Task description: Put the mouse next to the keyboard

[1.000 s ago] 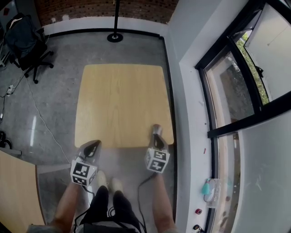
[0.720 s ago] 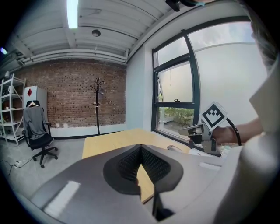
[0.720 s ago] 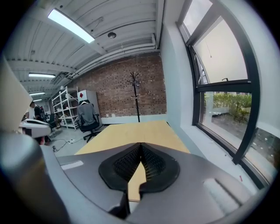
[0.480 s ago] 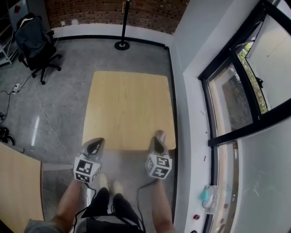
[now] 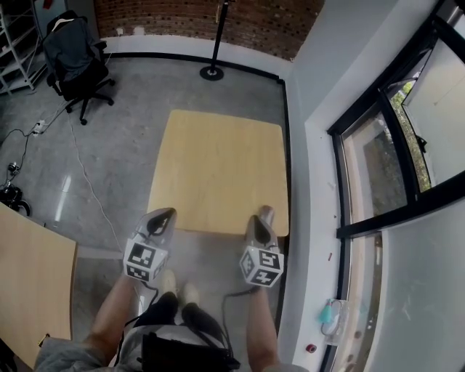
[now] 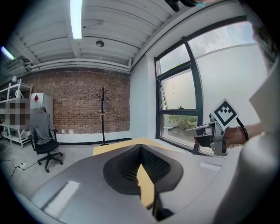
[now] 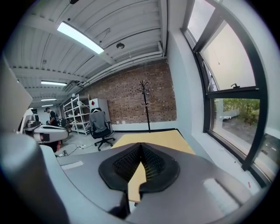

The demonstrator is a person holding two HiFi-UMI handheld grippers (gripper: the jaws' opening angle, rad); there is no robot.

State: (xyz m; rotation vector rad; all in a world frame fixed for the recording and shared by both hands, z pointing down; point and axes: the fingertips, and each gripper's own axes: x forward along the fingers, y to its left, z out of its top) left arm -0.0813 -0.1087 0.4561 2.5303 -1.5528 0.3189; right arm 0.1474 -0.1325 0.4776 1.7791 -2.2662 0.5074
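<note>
second table: one pale wooden tabletop, seen only in part, well to the left of the left jaws.
office chair: one black swivel chair draped with a dark garment, set far ahead and to the left of the left jaws on the grey concrete floor.
left gripper: one grey plastic two-jaw tool. Its jaws are brought together at the tips and nothing is clamped between the black ribbed pads. The tips are seen at the near left corner of the table.
marker cubes: two are counted, one on each gripper behind its jaws, each white with black square patterns.
table: one pale wooden square top, lying straight ahead of both pairs of jaws. A strip of it is seen through the notch under each closed pair.
mouse and keyboard: shown in none of the three views.
coat stand: one black pole on a round base, placed beyond the table, far ahead of the jaws, before a red brick wall.
right gripper: one grey plastic two-jaw tool like the first. Its jaws are pressed together, with nothing held. The tips are seen at the near right corner of the table.
window: one black-framed glazed wall, running along the right of the right jaws.
</note>
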